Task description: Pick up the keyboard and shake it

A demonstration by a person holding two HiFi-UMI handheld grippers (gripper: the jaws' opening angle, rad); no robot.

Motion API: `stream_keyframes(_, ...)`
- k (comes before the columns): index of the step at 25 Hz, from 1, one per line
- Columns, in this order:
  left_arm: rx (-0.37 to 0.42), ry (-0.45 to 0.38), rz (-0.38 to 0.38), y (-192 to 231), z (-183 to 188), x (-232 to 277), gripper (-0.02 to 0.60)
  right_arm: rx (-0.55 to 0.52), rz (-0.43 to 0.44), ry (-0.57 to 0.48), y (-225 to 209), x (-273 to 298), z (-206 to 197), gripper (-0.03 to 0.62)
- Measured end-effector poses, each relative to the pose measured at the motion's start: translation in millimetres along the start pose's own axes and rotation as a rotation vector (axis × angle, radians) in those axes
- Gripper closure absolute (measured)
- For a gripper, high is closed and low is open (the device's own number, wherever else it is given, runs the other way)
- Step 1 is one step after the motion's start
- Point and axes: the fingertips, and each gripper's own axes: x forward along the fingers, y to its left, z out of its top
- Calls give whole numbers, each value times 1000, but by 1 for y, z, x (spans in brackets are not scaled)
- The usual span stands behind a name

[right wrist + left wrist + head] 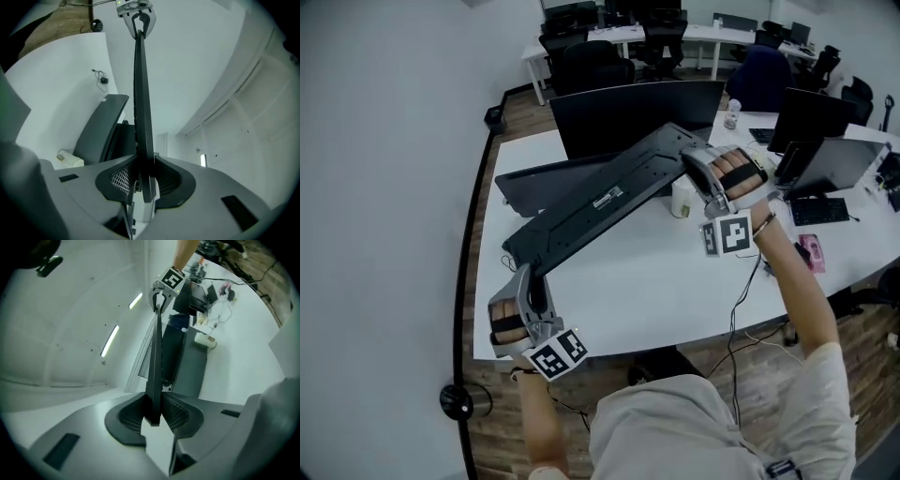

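- We have the keyboard (pixel 600 202) up off the bench (pixel 675 291), held in the air by its two short ends. It slants from near left to far right in the head view.
- Its underside, with a small label, faces up towards us.
- Our left tongs (pixel 532 281) clamp the nearer, lower end. In the left gripper view both ribbed pads (pixel 176 411) press on the thin dark edge, so the jaws stand only as far apart as the keyboard is thick.
- Our right tongs (pixel 698 167) clamp the farther, higher end. In the right gripper view the keyboard runs edge-on straight out from between the closed jaws.
- Each gripper view shows the other tongs biting the far tip of the keyboard.
- Behind the keyboard a dark monitor (pixel 633 112) stands on the bench.
- A small white container (pixel 681 199) stands on the bench just beside the right tongs, below the keyboard's raised end.
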Motion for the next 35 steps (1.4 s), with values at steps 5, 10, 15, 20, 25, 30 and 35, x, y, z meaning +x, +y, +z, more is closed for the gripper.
stream_keyframes(5, 255, -12, -88, 23, 7, 18, 469, 271, 45, 78, 78, -15, -3, 465)
stream_keyframes(10, 444, -67, -221, 25, 16, 46, 465, 482, 123, 152, 144, -46, 10, 465)
stream_keyframes(15, 562, -112, -301, 25, 32, 81, 462, 598, 168, 219, 177, -78, 25, 468)
stream_keyframes(20, 547, -169, -328, 0, 41, 113, 466, 524, 170, 305, 157, -120, 14, 468)
stream_keyframes(25, 435, -167, -357, -39, 40, 133, 469, 332, 197, 302, 125, -151, 9, 467)
stream_keyframes(30, 244, -184, -373, -85, 47, 131, 472, 53, 283, 294, 90, -164, -7, 464)
stream_keyframes(35, 4, -198, -364, -112, 72, 118, 475, -249, 264, 299, 15, -161, -20, 459)
